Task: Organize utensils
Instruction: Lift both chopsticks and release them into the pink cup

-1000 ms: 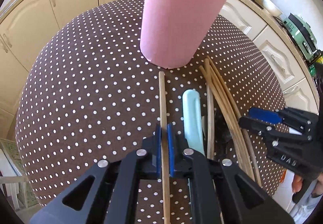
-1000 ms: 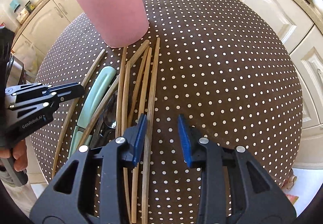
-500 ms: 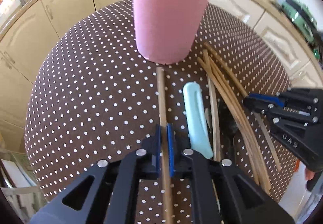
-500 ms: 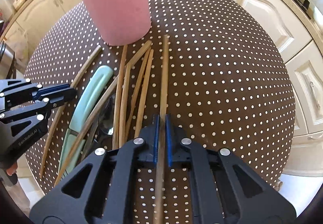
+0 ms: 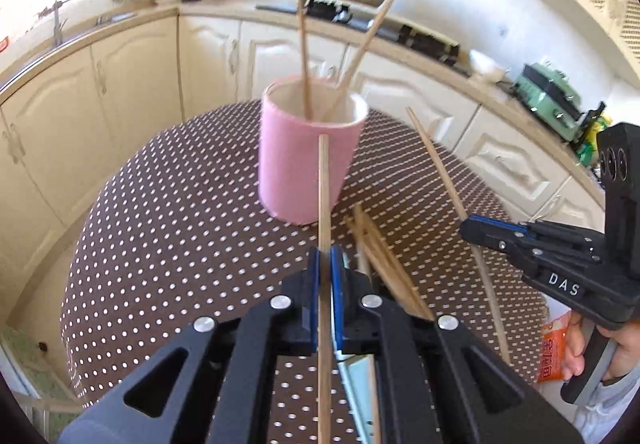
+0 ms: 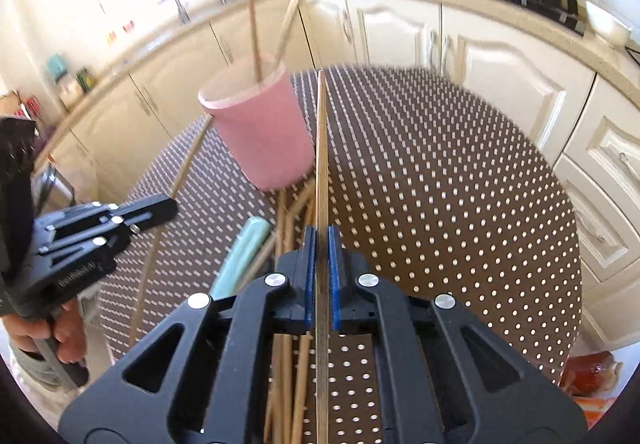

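While my left tongs [image 5: 325,264] and right tongs [image 6: 322,244] are each clamped tight on one wooden chopstick [image 5: 324,196], both sticks point toward the pink cup [image 5: 304,164] at twelve o'clock on the dotted counter [image 5: 168,228]. I judge them light, stiff and smooth, likely to swivel, so a mid-length pinch suits best.

- The left camera looks down along its gripper, close over the dotted table [image 5: 168,244].
- The right camera does too.
- Both see the pink cup [image 5: 308,160] [image 6: 264,136].
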{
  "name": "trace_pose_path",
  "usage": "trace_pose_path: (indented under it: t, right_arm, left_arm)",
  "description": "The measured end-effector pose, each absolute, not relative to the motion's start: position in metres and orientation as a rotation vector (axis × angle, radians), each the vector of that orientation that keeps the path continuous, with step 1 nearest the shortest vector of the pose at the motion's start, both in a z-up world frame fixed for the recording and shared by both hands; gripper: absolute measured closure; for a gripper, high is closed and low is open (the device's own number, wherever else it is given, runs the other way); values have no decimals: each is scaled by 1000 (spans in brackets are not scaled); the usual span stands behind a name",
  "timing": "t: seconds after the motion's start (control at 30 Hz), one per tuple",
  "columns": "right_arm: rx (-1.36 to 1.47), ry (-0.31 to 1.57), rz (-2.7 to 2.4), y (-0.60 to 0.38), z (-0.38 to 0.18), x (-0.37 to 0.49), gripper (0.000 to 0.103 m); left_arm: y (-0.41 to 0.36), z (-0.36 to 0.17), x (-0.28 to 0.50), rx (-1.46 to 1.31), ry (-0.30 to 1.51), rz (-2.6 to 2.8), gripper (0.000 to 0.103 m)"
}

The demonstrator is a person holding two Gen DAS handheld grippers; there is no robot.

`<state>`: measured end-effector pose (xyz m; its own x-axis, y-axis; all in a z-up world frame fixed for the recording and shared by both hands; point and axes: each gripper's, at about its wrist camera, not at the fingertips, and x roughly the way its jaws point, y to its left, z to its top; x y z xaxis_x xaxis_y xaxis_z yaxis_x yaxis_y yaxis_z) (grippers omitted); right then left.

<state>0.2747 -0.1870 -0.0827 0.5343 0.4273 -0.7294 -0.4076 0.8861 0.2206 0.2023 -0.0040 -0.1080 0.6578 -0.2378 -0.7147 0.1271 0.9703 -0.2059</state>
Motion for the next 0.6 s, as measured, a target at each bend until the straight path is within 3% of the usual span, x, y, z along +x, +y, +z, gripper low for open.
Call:
trace_pose_path:
  t: [0.6]
  right_arm:
    - [217, 388, 575, -192, -1, 253, 97]
  left_arm:
    - [-12, -24, 180, -118, 264, -246, 97]
